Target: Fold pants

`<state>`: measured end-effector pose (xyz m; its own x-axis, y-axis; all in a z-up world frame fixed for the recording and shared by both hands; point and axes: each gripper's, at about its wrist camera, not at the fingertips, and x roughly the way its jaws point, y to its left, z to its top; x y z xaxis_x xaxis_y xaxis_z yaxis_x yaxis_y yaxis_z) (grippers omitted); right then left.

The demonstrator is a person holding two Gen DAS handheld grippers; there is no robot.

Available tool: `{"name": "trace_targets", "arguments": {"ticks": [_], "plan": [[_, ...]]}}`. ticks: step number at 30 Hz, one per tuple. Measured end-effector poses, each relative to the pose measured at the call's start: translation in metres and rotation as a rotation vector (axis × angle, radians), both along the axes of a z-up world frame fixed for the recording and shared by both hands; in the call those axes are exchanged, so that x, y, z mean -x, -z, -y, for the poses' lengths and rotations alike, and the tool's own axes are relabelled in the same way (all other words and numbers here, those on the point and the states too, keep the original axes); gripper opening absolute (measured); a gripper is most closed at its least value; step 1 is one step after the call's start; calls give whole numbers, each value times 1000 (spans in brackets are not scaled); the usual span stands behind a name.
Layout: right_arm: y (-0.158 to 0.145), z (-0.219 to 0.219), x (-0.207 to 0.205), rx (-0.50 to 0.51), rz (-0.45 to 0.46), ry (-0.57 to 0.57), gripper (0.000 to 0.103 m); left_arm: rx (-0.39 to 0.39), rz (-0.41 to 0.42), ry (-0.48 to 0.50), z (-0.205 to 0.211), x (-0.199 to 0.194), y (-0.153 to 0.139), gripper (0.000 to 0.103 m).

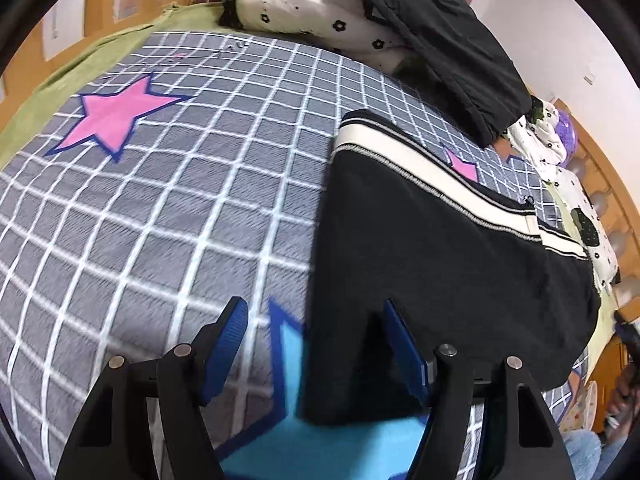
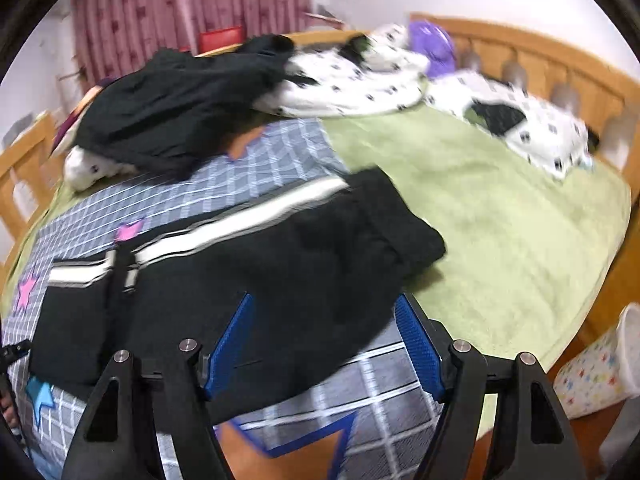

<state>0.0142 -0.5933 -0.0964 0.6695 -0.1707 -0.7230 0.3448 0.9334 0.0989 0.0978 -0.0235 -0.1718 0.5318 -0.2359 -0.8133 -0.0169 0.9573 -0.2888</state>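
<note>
Black pants (image 1: 436, 256) with a white side stripe lie folded on the grey checked bedspread (image 1: 168, 208). My left gripper (image 1: 312, 320) is open and empty, its fingers straddling the near left edge of the pants just above the cloth. In the right wrist view the same pants (image 2: 248, 264) lie across the bedspread (image 2: 384, 384), their cuff end toward the green blanket (image 2: 500, 240). My right gripper (image 2: 326, 322) is open and empty, hovering over the near edge of the pants.
A heap of black clothing (image 1: 440, 48) and spotted white bedding (image 1: 312, 12) lies at the far side of the bed. A wooden bed rail (image 2: 560, 76) runs behind. A star-patterned white bin (image 2: 600, 368) stands beside the bed on the right.
</note>
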Motion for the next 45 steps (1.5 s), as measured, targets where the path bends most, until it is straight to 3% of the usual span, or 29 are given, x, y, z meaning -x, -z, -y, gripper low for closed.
{"name": "trace_targets", "arguments": {"ticks": [2, 7, 10, 13, 14, 15, 17, 18, 21, 25, 27, 35, 38, 40, 43, 45], "plan": [[21, 20, -10, -50, -18, 22, 72, 19, -8, 31, 6, -12, 2, 69], [69, 48, -39, -177, -45, 52, 72, -34, 3, 84, 21, -43, 4, 69], [82, 56, -56, -168, -12, 56, 72, -2, -36, 100, 17, -67, 18, 69], [94, 65, -69, -193, -8, 92, 70, 35, -11, 111, 14, -82, 22, 68], [94, 67, -72, -197, 1, 101, 65, 32, -9, 130, 16, -87, 22, 68], [92, 68, -71, -189, 13, 116, 55, 34, -8, 137, 17, -91, 23, 68], [85, 71, -70, -165, 44, 114, 47, 41, -10, 130, 22, -96, 24, 54], [82, 72, -68, -164, 64, 112, 43, 52, -15, 140, 25, -97, 23, 34], [67, 63, -66, -130, 112, 100, 32, 53, -5, 119, 31, -96, 13, 11], [30, 27, -70, 13, 160, 71, 26, 41, 57, 83, 37, -88, -15, 10], [7, 12, -73, 42, 202, 59, 25, 100, 93, 56, 34, -84, -32, 10], [-86, -42, -83, 38, 311, 14, 23, 272, 176, 88, -1, -81, -100, 9], [-108, -72, -80, 25, 350, -35, 23, 207, 240, 52, -38, -71, -124, 9], [-115, -95, -84, -9, 364, -80, 23, 178, 239, 16, -69, -67, -131, 10], [-104, -120, -99, -100, 346, -133, 23, 112, 213, -40, -113, -64, -122, 10], [-87, -139, -111, -107, 302, -170, 23, 60, 196, -54, -134, -62, -103, 10]]}}
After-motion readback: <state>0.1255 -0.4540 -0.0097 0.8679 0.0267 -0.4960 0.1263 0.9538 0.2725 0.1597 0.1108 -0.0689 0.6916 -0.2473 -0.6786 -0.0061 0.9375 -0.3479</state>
